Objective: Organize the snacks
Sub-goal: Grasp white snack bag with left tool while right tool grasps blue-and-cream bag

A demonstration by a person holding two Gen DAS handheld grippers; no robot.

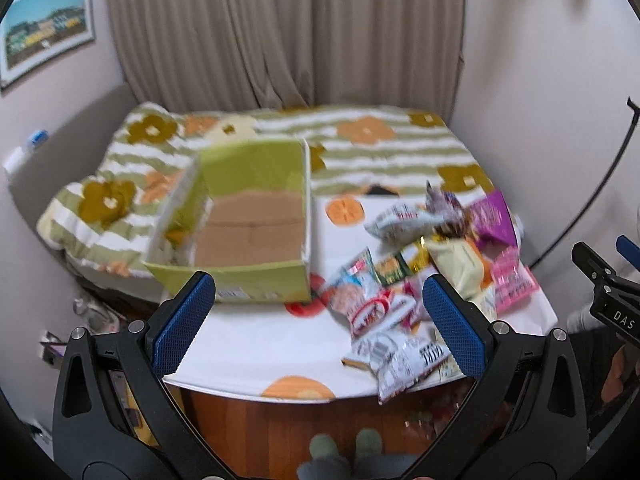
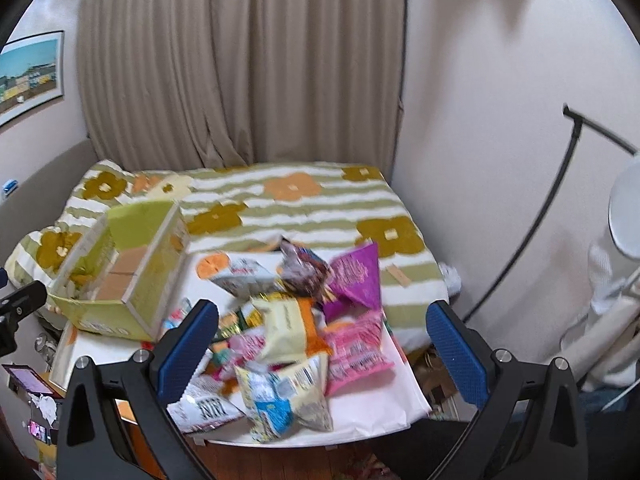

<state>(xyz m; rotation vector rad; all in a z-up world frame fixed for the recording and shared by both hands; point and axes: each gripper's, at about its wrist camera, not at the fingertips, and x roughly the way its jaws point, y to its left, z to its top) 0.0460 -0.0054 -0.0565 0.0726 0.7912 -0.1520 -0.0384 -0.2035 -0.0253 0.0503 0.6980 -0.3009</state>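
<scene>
Looking down both wrist cameras, I see my left gripper (image 1: 318, 320) and right gripper (image 2: 324, 340) hanging above the counter (image 1: 256, 344), each with jaws spread wide and nothing between them. One box (image 1: 248, 240), lime green outside with a bare cardboard floor, sits on the counter's left part, its far end over the bed (image 1: 380, 144); it looks empty, though blur hides the left corner. Snacks (image 2: 288, 320) lie in one loose heap to the right of the box, overlapping one another. I can tell apart roughly ten packets, no firmer count given the blur: one purple bag (image 2: 356, 276), one pink bag (image 2: 356, 352), one cream-and-orange pack (image 2: 288, 328), one dark packet (image 2: 300, 268), one white bag (image 2: 240, 272) at the back, one pale pouch (image 2: 288, 392) with blue at the near edge, and one white pack (image 2: 208, 404) with black lettering. From the left camera the right gripper's body shows at the frame's right edge.
</scene>
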